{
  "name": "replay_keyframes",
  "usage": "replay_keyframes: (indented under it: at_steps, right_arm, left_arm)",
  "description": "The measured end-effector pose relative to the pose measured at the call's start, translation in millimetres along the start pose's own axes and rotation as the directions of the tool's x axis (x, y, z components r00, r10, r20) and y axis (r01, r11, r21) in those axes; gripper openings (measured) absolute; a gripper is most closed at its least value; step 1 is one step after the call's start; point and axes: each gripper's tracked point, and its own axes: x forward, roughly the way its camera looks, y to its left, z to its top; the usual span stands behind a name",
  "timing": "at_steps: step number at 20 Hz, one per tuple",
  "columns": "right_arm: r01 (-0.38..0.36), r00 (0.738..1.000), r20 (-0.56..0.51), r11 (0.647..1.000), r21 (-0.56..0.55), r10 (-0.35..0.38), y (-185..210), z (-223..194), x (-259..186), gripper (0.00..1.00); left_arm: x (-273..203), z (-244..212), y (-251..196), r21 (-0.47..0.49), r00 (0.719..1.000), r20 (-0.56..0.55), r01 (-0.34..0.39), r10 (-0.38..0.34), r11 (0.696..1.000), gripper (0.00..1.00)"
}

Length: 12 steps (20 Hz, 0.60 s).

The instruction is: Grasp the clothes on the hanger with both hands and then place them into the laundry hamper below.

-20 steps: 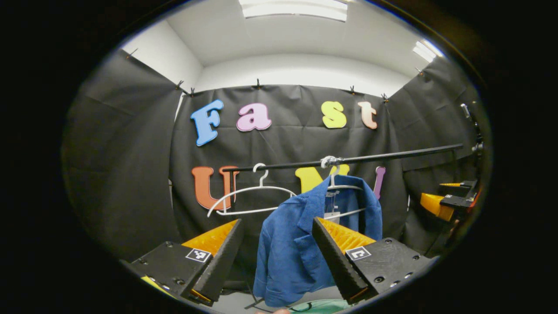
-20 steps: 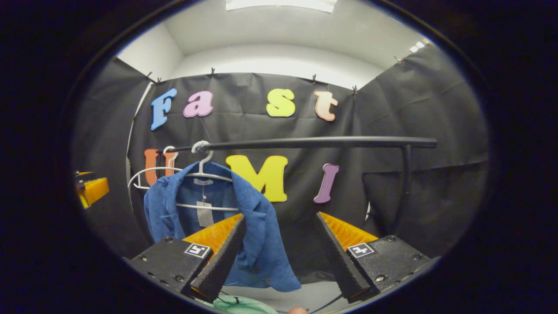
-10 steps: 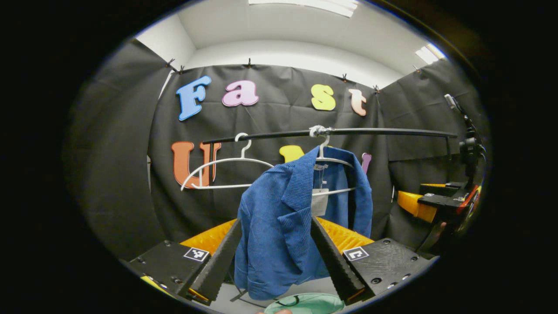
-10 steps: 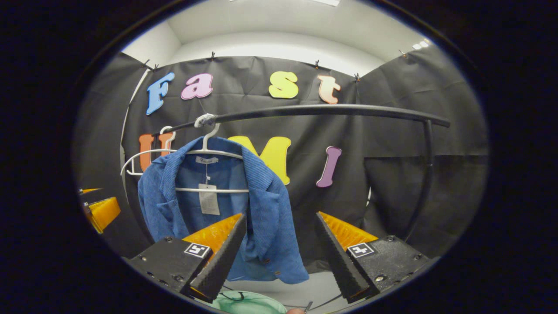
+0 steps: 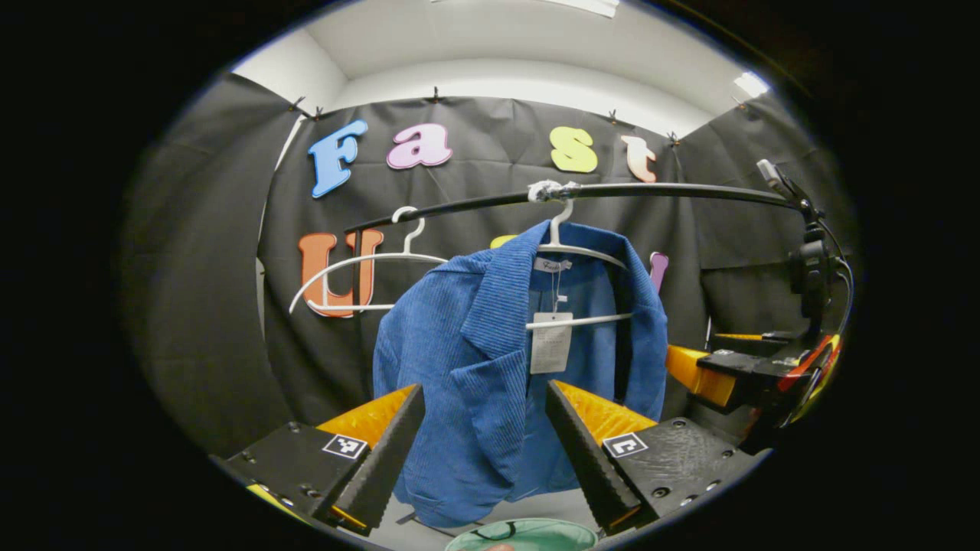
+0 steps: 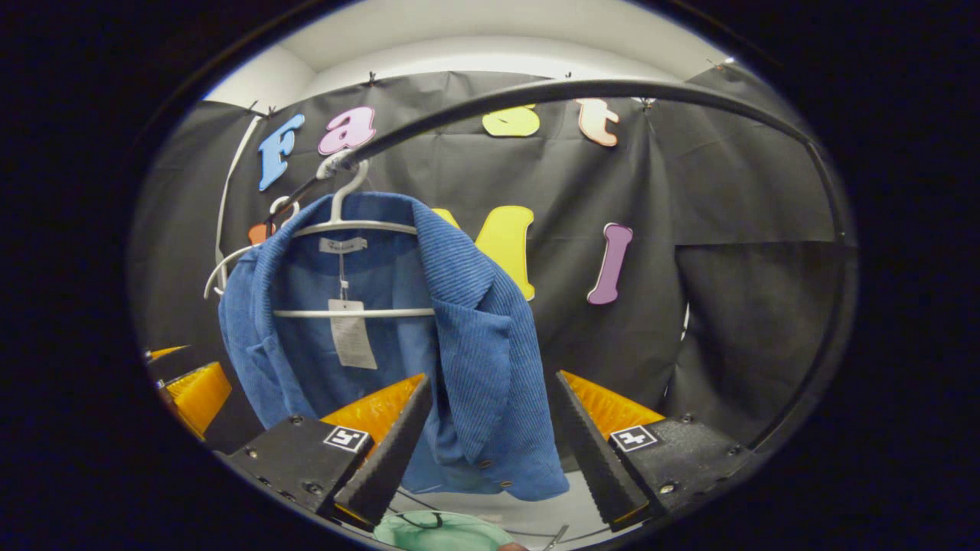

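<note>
- left gripper (image 5: 484, 440) and right gripper (image 6: 490, 432) both wide open, holding nothing
- blue corduroy jacket (image 5: 490, 367) on white hanger (image 5: 570, 249), on black rail (image 5: 674, 191), above green hamper (image 5: 521, 534)
- risk: pinching one lapel only, jacket snags hanger, slides and misses the hamper

Jacket (image 5: 475, 367) hangs on a hanger (image 5: 570, 249) hooked over the rail (image 5: 674, 191). A bare hanger (image 5: 360, 264) hangs on the rail to its left in the left gripper view. Hamper rim (image 5: 521, 533) lies below the jacket hem.
</note>
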Motion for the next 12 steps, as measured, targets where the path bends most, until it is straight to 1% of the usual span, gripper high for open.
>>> replay_keyframes:
  at_steps: [1, 2, 3, 4, 5, 6, 7, 8, 9, 10, 11, 12]
  right_arm:
    - [-0.008, 1.0, -0.011, 1.0, 0.006, 0.008, -0.2, -2.7, 9.0, 1.0]
    - [-0.009, 1.0, -0.024, 1.0, 0.008, 0.009, -2.0, -5.9, 17.9, 1.0]
    - [-0.018, 0.999, -0.035, 1.0, 0.008, 0.018, -1.6, -8.3, 25.7, 1.0]
    - [-0.03, 0.999, -0.045, 0.999, 0.012, 0.031, 1.0, -10.6, 31.6, 1.0]
    - [-0.05, 0.997, -0.053, 0.999, 0.013, 0.051, 5.5, -12.2, 37.2, 1.0]
    - [-0.055, 0.997, -0.057, 0.998, 0.014, 0.055, 8.7, -13.2, 42.8, 0.99]
    - [-0.058, 0.997, -0.056, 0.998, 0.01, 0.058, 11.5, -13.2, 48.2, 0.99]
    - [-0.05, 0.997, -0.057, 0.999, -0.001, 0.049, 12.4, -14.2, 52.4, 0.99]
    - [-0.043, 0.997, -0.059, 0.999, -0.007, 0.042, 12.1, -14.9, 57.4, 0.99]
    - [-0.031, 0.998, -0.059, 0.999, -0.006, 0.031, 11.9, -14.9, 63.8, 0.99]
    - [-0.03, 0.997, -0.066, 1.0, -0.002, 0.029, 12.3, -15.8, 69.5, 0.99]
    - [-0.032, 0.997, -0.077, 0.999, 0.005, 0.033, 15.1, -18.7, 75.0, 0.99]
  left_arm:
    - [8.7, -4.1, -2.6, -0.013, 1.0, -0.008, -0.01, 0.01, 1.0, 0.91]
    - [17.0, -10.2, -6.0, -0.02, 1.0, -0.024, -0.016, 0.015, 1.0, 1.0]
    - [24.6, -13.7, -9.2, -0.021, 0.999, -0.031, -0.019, 0.018, 1.0, 0.96]
    - [31.4, -17.4, -10.9, -0.017, 0.999, -0.039, -0.029, 0.028, 0.999, 0.96]
    - [39.3, -20.7, -10.7, -0.007, 0.998, -0.046, -0.043, 0.042, 0.999, 1.0]
    - [46.2, -25.3, -10.0, -0.001, 0.997, -0.057, -0.058, 0.058, 0.998, 1.0]
    - [52.7, -28.6, -11.3, -0.002, 0.996, -0.063, -0.067, 0.067, 0.998, 1.0]
    - [58.9, -30.0, -10.9, -0.006, 0.995, -0.067, -0.078, 0.078, 0.997, 0.96]
    - [65.5, -31.2, -9.4, -0.01, 0.993, -0.067, -0.094, 0.094, 0.995, 0.96]
    - [70.8, -34.1, -5.9, -0.013, 0.991, -0.073, -0.114, 0.112, 0.993, 0.96]
    - [75.9, -37.9, -3.6, -0.021, 0.988, -0.081, -0.132, 0.13, 0.991, 1.0]
    - [81.4, -42.3, -2.7, -0.031, 0.985, -0.092, -0.146, 0.143, 0.989, 1.0]
